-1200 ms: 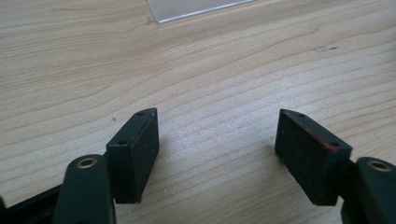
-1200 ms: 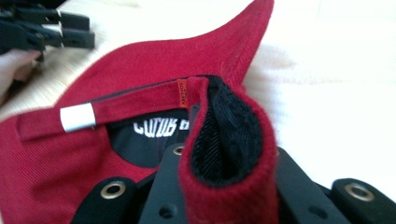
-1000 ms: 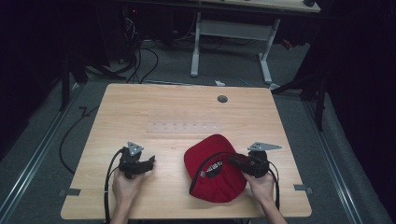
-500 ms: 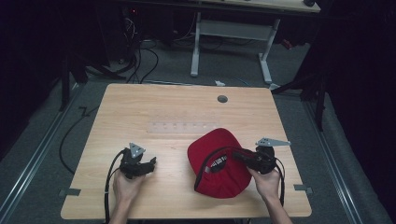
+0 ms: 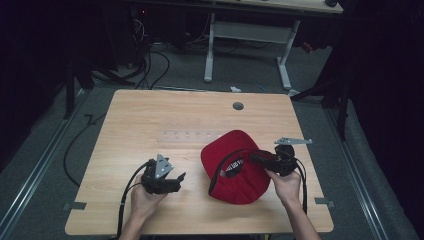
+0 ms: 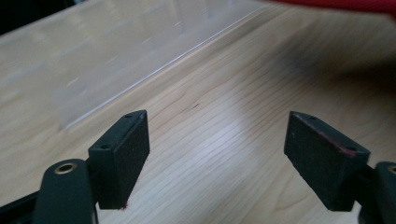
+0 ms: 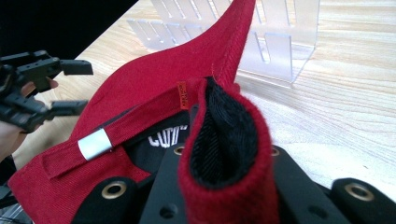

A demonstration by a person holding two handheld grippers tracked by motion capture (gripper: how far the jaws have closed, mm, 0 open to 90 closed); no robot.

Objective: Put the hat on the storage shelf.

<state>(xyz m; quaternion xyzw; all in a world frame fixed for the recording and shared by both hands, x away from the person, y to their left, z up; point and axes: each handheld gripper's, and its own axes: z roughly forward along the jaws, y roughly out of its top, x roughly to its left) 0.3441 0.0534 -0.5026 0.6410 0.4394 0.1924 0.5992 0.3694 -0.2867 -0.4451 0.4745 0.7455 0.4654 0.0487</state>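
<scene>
A red cap (image 5: 234, 172) with a black lining sits tilted on the right half of the wooden table (image 5: 150, 115), its underside turned toward the person. My right gripper (image 5: 254, 158) is shut on the cap's rear edge; in the right gripper view the red fabric (image 7: 154, 88) is folded between the jaws (image 7: 219, 186), and the strap's silver clasp (image 7: 95, 143) shows. My left gripper (image 5: 176, 181) rests low on the table to the left of the cap, open with nothing between its pads (image 6: 217, 158). The left gripper (image 7: 42, 88) also appears farther off, beyond the cap.
A clear acrylic rack (image 5: 192, 136) lies at the table's middle, just behind the cap (image 7: 280, 42). A round cable hole (image 5: 238, 106) is near the far edge. Cables trail from both grippers toward the front edge.
My right gripper has pulled the cap a little to the right and tipped it up, so the cap now stands more on edge. The left gripper has hardly moved.
</scene>
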